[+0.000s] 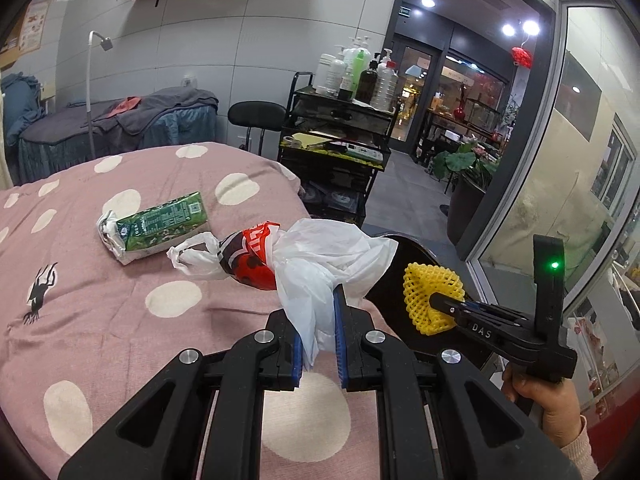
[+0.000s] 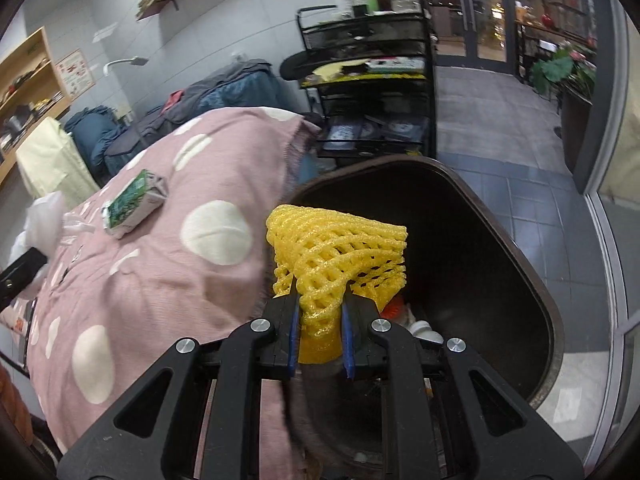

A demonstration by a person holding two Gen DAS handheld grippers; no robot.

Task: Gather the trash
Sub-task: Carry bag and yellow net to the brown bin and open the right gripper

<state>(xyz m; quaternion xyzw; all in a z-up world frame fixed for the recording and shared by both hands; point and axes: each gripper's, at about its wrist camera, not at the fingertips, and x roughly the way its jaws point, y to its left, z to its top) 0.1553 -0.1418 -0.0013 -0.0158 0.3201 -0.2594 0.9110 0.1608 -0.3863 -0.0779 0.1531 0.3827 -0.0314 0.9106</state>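
Observation:
My left gripper (image 1: 317, 312) is shut on a white plastic bag (image 1: 320, 256) with a red and black packet (image 1: 250, 258) wrapped in it, lying on the pink dotted bed cover (image 1: 100, 300). A green drink carton (image 1: 156, 226) lies just beyond it, also in the right wrist view (image 2: 134, 204). My right gripper (image 2: 320, 308) is shut on a yellow foam net (image 2: 340, 256) and holds it over the open dark bin (image 2: 500, 264). The net (image 1: 430, 296) and bin (image 1: 408, 252) also show in the left wrist view, at the bed's right edge.
A black wire cart (image 1: 340, 140) with bottles stands past the bed's far corner. A black stool (image 1: 256, 114) and another covered bed (image 1: 112, 128) are behind. Glass wall (image 1: 560, 160) on the right. Some trash lies in the bin's bottom (image 2: 416, 320).

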